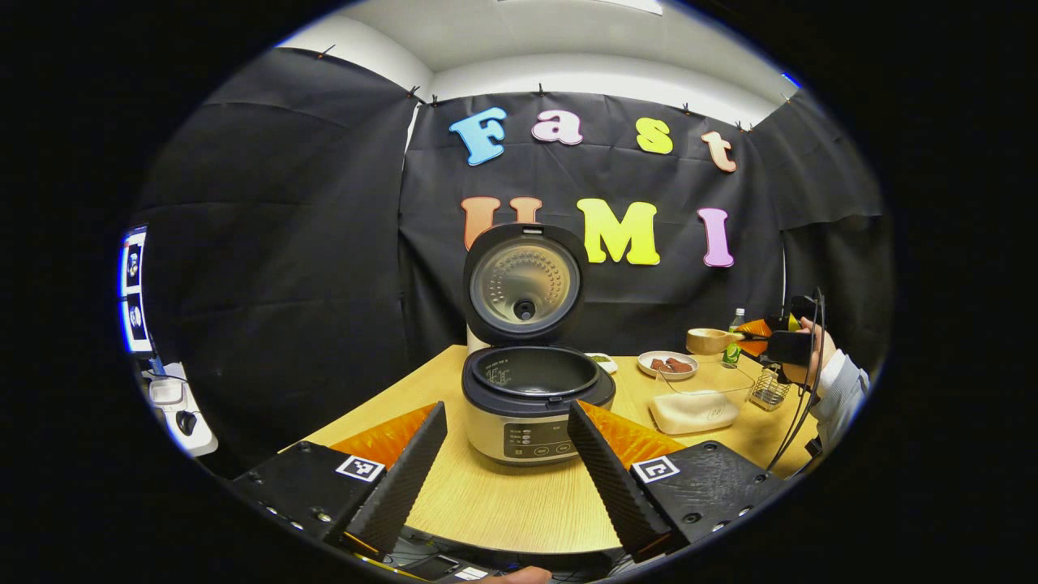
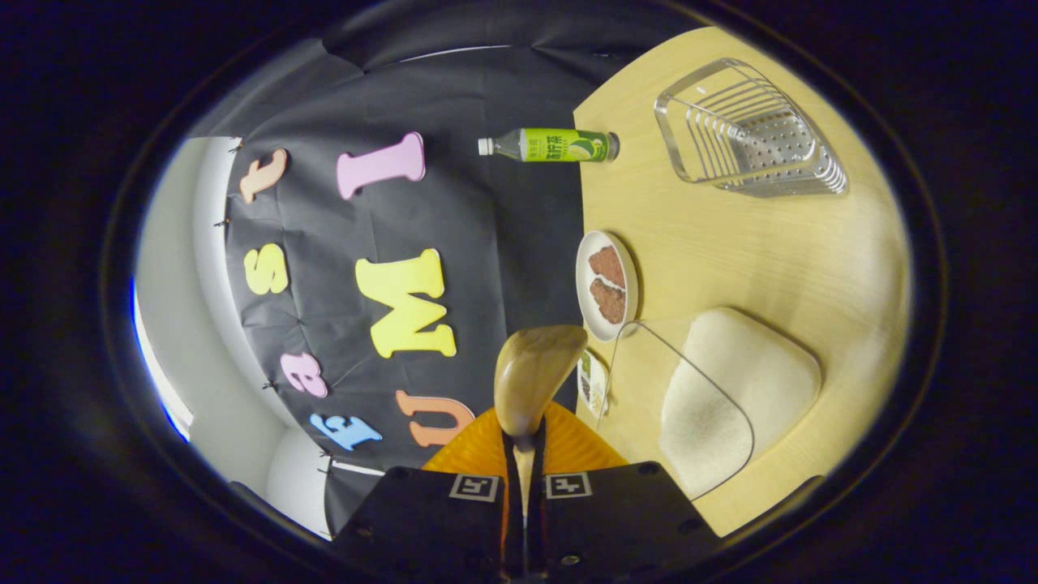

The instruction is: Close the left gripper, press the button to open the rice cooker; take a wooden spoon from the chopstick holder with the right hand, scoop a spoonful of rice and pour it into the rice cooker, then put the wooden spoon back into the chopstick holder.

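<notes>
Left gripper [image 1: 507,454] hangs back at table [image 1: 519,507] edge, fingers spread wide, nothing between them, aimed at rice cooker [image 1: 535,389]. Cooker sits mid-table, lid [image 1: 525,281] standing up, inner pot [image 1: 535,371] exposed and looks empty, so button step reads as done. Right of cooker: clear rice container [image 1: 696,405] with white rice, small plate [image 1: 666,363] behind it, wooden bowl [image 1: 707,340], green bottle [image 1: 734,341], wire chopstick holder [image 1: 769,389] at far right, with a hand [image 1: 799,353] holding the other tool above it. In right gripper view, rolled sideways, right gripper [image 2: 523,487] is clamped on wooden spoon [image 2: 531,381] handle, spoon bowl sticking forward and empty; rice container [image 2: 730,397] just beside it, chopstick holder [image 2: 750,134] well apart. Step in hand, my read: spoon fetched, scoop not yet done. Next move calls for dipping spoon bowl into rice, levelling, then carrying across to open pot without spilling.
</notes>
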The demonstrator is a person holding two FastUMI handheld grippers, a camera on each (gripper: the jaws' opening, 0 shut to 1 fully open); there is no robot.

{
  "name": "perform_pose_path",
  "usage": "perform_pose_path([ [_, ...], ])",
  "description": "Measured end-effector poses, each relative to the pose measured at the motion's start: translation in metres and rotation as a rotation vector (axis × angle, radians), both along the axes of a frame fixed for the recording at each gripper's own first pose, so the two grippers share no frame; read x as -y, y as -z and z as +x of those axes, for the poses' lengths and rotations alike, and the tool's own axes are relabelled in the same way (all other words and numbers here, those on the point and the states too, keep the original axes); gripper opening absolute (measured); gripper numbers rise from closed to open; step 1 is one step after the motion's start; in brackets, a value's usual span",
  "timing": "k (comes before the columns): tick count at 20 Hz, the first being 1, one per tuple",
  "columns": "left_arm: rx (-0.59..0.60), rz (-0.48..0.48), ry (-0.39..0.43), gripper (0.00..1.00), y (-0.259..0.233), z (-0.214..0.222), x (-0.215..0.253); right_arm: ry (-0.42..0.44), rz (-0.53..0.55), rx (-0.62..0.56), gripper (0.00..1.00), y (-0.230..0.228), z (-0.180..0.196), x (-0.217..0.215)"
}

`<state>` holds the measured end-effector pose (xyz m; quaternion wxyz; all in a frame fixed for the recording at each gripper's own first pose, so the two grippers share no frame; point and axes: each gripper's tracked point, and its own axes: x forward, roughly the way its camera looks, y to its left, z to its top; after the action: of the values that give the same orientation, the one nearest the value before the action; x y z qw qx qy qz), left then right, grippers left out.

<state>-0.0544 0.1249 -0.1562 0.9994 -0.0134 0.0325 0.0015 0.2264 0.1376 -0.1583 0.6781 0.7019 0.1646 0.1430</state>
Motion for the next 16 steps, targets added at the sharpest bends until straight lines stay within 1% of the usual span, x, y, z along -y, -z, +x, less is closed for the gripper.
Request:
perform_pose_path([
  [4, 0.028, -0.004, -0.022, 0.96, -0.013, -0.01, -0.016, -0.033, -0.027, 0.015, 0.07, -0.018, -0.009, -0.033],
  [7, 0.042, -0.02, -0.02, 0.96, -0.019, -0.017, -0.022, -0.051, -0.051, 0.03, 0.08, -0.03, -0.019, -0.059],
  [9, 0.038, 0.002, -0.03, 0.96, -0.017, -0.022, -0.029, -0.079, -0.056, 0.039, 0.07, -0.041, -0.025, -0.085],
  [11, 0.041, 0.024, -0.051, 0.96, -0.019, -0.028, -0.039, -0.112, -0.09, 0.048, 0.07, -0.043, -0.032, -0.114],
  [13, 0.047, 0.026, -0.067, 0.96, -0.021, -0.034, -0.045, -0.131, -0.119, 0.047, 0.07, -0.044, -0.039, -0.136],
  [16, 0.057, 0.014, -0.073, 0.96, -0.024, -0.042, -0.052, -0.175, -0.133, 0.053, 0.08, -0.05, -0.047, -0.176],
])
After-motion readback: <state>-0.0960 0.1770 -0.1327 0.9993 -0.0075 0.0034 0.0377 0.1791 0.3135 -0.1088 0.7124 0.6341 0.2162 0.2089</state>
